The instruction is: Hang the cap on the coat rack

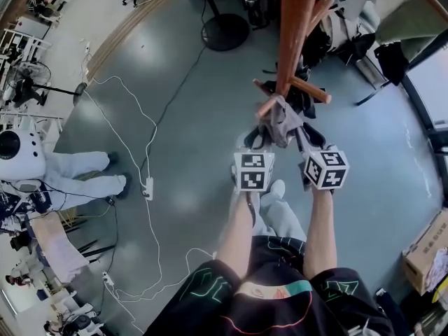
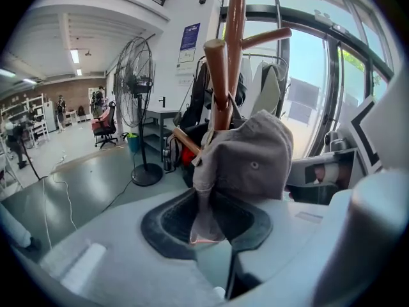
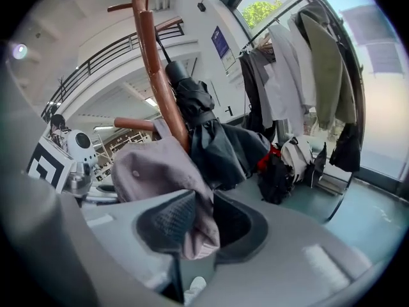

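Holds the grey cap point(image 1: 283, 121) up at the coat rack point(image 1: 295, 26), well off the floor, with the crown bunched against a slanting wooden peg point(image 1: 268, 106), one of the lower ones. Clenches the left gripper point(image 1: 257, 137) on a fold of fabric at one edge and clamps the right gripper point(image 1: 309, 136) on the opposite edge. Shows cloth pinched flat between both pairs of jaws in the gripper views.

Looks, from the left gripper view, draped close round the peg, with the peg's tip standing above the crown. Cannot tell whether hooked over it or merely leaning on it. Shares the rack with a dark bundled garment point(image 3: 211, 133) hanging on the far side.

Reads as the placing step, probably close to done. Calls next for lowering the cap until the peg takes its weight, then parting both pairs of jaws and drawing back without dragging the fabric off. Risks a slide off the sloped peg if let go too early.
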The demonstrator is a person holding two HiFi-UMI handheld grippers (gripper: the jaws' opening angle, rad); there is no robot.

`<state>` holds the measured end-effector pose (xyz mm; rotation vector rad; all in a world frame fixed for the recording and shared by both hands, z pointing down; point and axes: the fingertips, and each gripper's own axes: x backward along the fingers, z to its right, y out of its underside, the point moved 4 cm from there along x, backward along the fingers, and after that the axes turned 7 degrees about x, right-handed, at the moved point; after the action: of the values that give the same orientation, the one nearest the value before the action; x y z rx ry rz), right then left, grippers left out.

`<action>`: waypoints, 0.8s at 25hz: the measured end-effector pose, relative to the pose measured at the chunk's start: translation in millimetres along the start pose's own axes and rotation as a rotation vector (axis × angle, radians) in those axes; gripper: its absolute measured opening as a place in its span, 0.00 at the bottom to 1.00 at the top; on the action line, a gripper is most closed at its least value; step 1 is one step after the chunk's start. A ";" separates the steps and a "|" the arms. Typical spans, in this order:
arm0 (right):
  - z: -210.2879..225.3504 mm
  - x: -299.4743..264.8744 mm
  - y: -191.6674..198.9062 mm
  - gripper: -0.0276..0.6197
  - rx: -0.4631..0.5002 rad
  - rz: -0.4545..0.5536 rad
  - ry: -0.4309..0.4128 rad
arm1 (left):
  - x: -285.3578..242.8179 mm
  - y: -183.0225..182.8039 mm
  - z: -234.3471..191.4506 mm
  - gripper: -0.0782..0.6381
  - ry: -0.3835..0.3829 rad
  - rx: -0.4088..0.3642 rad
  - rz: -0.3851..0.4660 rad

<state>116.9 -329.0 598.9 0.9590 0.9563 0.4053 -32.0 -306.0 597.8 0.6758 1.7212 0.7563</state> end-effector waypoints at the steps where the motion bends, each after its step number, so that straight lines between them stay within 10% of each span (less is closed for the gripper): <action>1: 0.3 2.0 -0.6 0.19 0.004 0.004 -0.008 | 2.2 0.8 -1.2 0.23 -0.003 0.001 0.002; 20: 1.4 71.7 -109.4 0.05 0.096 0.311 -0.027 | 97.8 -106.4 -13.3 0.12 -0.089 0.012 0.398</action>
<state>145.7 -341.0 471.8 1.2031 0.8089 0.6107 -76.7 -301.6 459.8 1.0626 1.5286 0.9730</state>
